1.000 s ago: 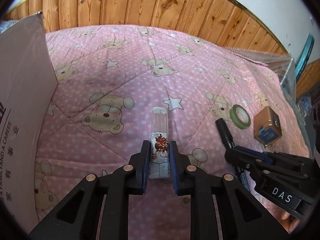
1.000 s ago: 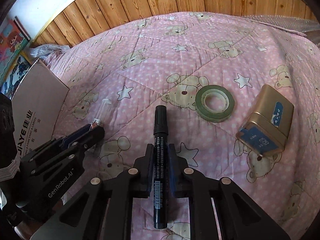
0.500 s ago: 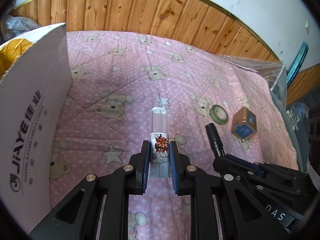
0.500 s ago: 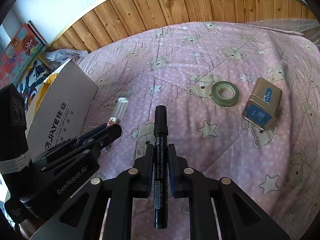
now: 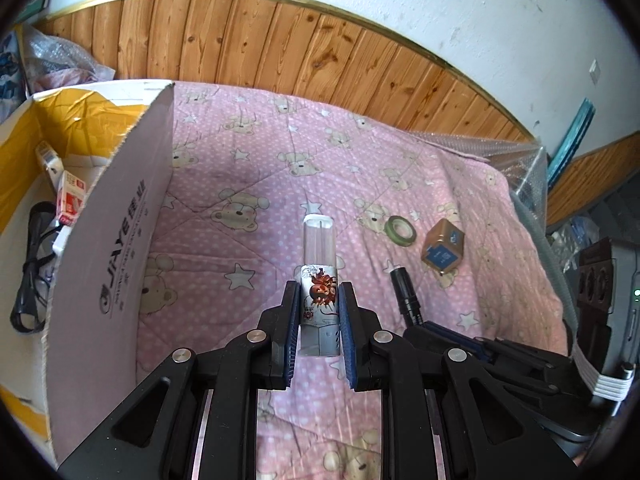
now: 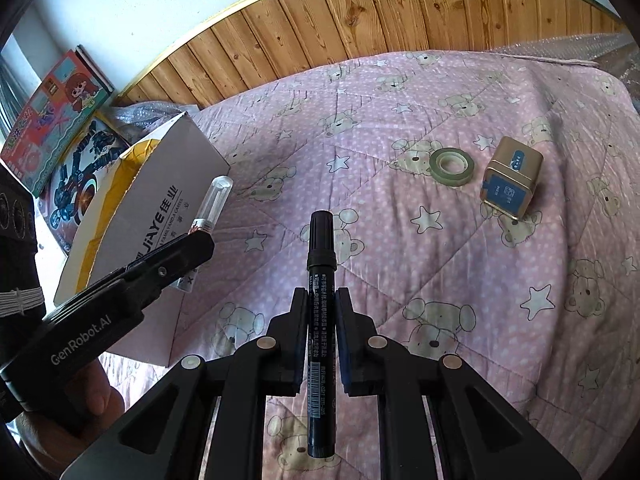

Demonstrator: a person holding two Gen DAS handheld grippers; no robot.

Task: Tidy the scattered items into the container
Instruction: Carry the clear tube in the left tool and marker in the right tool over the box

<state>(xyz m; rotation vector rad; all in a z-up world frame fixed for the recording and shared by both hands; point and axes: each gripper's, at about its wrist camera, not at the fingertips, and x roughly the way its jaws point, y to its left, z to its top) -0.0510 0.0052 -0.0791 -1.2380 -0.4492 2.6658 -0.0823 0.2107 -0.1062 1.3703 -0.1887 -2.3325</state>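
Your left hand-held gripper [image 5: 319, 308] is pinching a clear-capped glue stick [image 5: 319, 276] with a red cartoon label, held in the air above the quilt and just right of the cardboard box [image 5: 116, 256]. The tube points forward, cap end away from you. Your right hand-held gripper [image 6: 321, 312] has its fingers clamped on a black marker [image 6: 321, 280], cap forward, also lifted off the bed.

The box is open at the top with yellow lining inside, and you can see a black cable [image 5: 30, 264] and a small red-and-white packet [image 5: 72, 198] already lying in it. It sits on the left part of the pink teddy-bear quilt [image 5: 320, 172].

Still out on the quilt: a green roll of tape [image 6: 452, 167] and, just beside it to the right, a gold tin with a blue label [image 6: 512, 182]. They're close together but not touching, well apart from the box.

Wood panelling [image 6: 360, 12] runs behind the bed, and a couple of colourful boxes [image 6: 52, 108] lean by the wall past the cardboard box.
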